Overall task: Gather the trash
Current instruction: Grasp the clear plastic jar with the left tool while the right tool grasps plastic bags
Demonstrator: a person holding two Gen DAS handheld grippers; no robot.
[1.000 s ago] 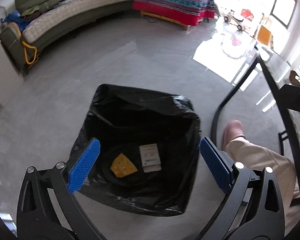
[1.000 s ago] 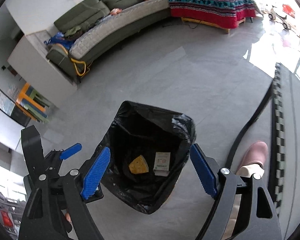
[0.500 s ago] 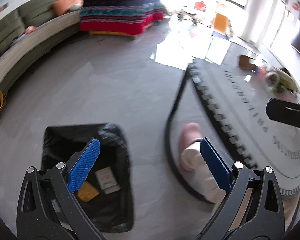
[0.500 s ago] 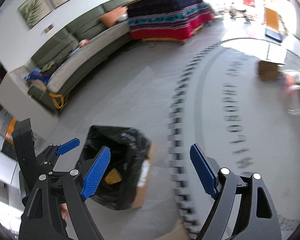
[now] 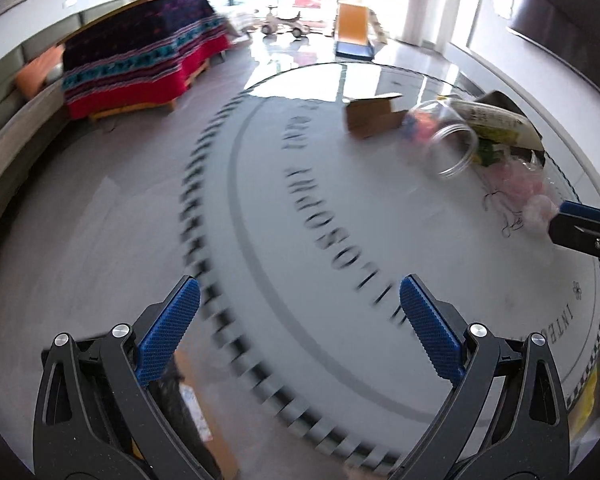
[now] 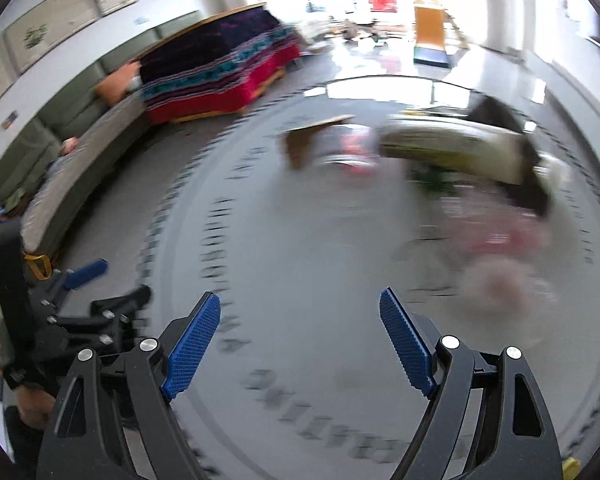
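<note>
Both views look across a round glass table [image 5: 339,220] with printed lettering. At its far right lies trash: a small cardboard box [image 5: 373,116], a clear plastic jar [image 5: 449,148] on its side, a printed paper bag [image 5: 495,120] and pink wrappers [image 5: 519,188]. In the blurred right wrist view the box [image 6: 307,140], bag [image 6: 459,148] and pink wrappers [image 6: 499,240] show ahead. My left gripper [image 5: 298,336] is open and empty over the table's near edge. My right gripper [image 6: 300,344] is open and empty over the table. The black trash bag [image 5: 180,420] shows below the left fingers.
A green sofa [image 6: 60,152] runs along the left wall. A bed with a red and dark patterned cover [image 5: 140,60] stands beyond the table. Toys and an orange slide [image 5: 353,28] sit by the bright windows. Grey floor [image 5: 80,220] lies left of the table.
Both grippers have swung up and right, away from the black trash bag and over the glass table. Both stay open. The trash pile has come into view.
</note>
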